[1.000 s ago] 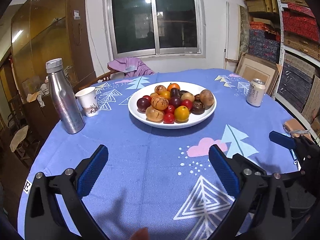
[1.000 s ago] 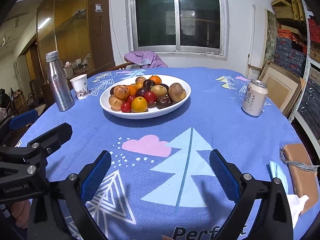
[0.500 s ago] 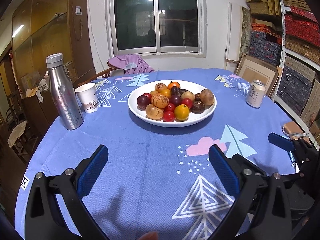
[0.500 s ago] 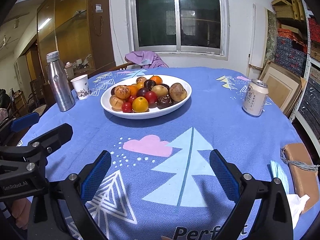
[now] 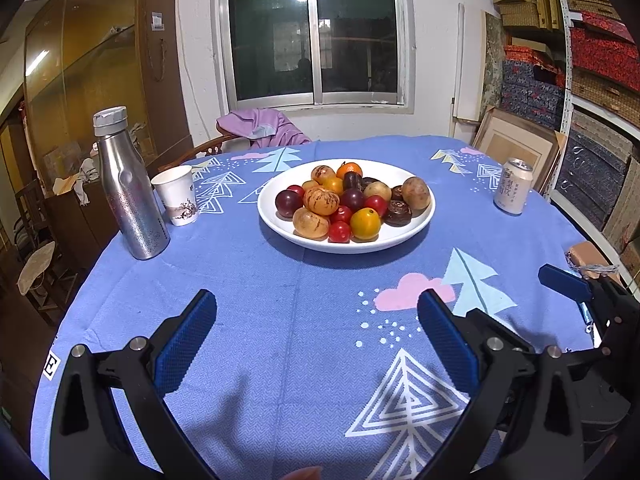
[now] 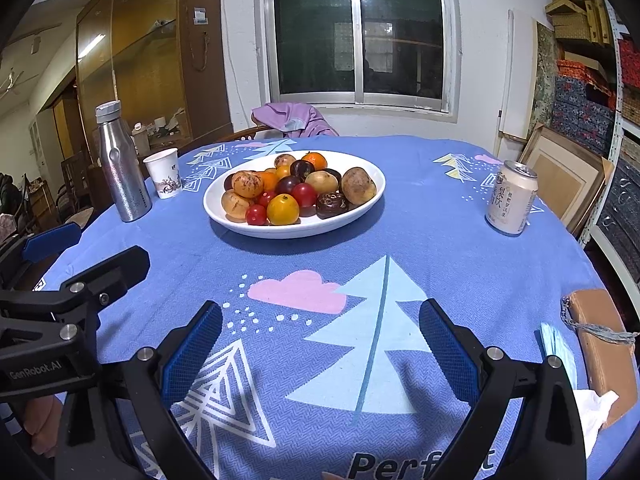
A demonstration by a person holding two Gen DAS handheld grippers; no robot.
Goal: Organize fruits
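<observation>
Left wrist: left gripper point(image 5: 316, 320) jaws wide apart, empty, over blue tablecloth point(image 5: 280, 320), fruits point(image 5: 348, 204) piled in white bowl point(image 5: 400, 236) well ahead at table centre; right wrist: right gripper point(image 6: 320, 330) equally wide, empty, can point(image 6: 511, 198) right of bowl.

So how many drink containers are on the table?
3: a steel bottle and paper cup left of the fruit plate, and a can at its right.
</observation>
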